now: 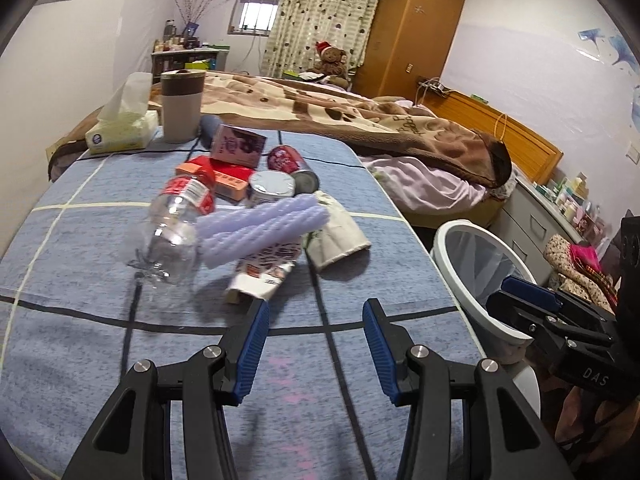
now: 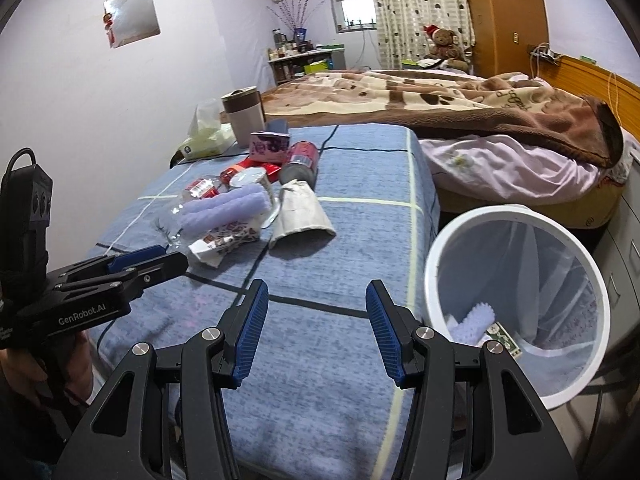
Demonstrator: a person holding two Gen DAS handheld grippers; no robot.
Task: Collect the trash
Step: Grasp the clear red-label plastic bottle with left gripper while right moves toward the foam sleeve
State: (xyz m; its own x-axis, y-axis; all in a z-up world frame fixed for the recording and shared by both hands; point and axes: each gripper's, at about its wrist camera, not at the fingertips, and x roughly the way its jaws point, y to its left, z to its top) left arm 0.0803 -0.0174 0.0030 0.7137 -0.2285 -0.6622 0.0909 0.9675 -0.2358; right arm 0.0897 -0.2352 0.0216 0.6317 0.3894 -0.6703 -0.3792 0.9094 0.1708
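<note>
Trash lies heaped near the middle of the table [image 1: 80, 240], ahead of both grippers and not yet touched. The left gripper [image 1: 316, 316] has its fingers spread with nothing between them, hovering over bare blue cloth just short of a printed wrapper [image 1: 264, 270]. The right gripper [image 2: 316, 300] is likewise spread and empty, above the cloth beside the table's right edge. Beyond the wrapper sit a lilac foam sleeve [image 1: 256, 230], a clear plastic bottle [image 1: 176, 228], a flattened paper cup [image 1: 338, 236] and a red can [image 1: 284, 159].

For a clean pick, I would take the nearest loose piece first, straddling the wrapper or foam across its narrow side, so the bottle is not nudged into a roll. The white bin [image 2: 516, 300], already holding some pieces, stands just off the right edge, low beside the table. Open cloth in front gives room; the tissue box [image 1: 120, 132] and mug [image 1: 182, 106] stand well behind.
</note>
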